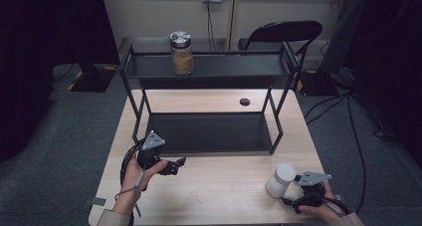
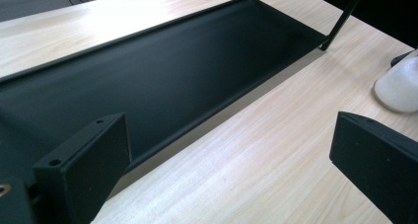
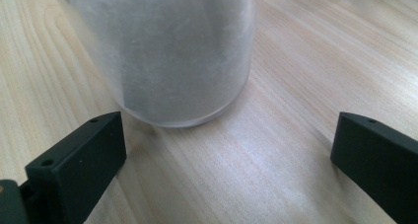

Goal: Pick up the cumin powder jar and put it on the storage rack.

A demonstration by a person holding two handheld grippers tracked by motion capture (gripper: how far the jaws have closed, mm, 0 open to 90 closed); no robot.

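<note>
A white frosted cylinder [image 1: 280, 179] stands upright on the wooden table [image 1: 224, 191] near its front right. In the right gripper view the cylinder [image 3: 167, 51] rises just beyond my right gripper [image 3: 226, 169], which is open, its jaws wide apart and short of the cylinder's base. In the high view the right gripper [image 1: 289, 195] sits just right of the cylinder. My left gripper [image 1: 177, 165] hovers open at the front left, holding nothing. The left gripper [image 2: 226, 174] faces the shelf's lower tray [image 2: 162, 71], with the cylinder [image 2: 400, 83] at the far right.
A black two-tier metal shelf [image 1: 209, 69] stands on the table's middle and back. A glass jar [image 1: 181, 53] with a silver lid and brown contents stands on its top tier. The table has a cable hole [image 1: 244, 102]. A folding chair [image 1: 281, 34] stands behind.
</note>
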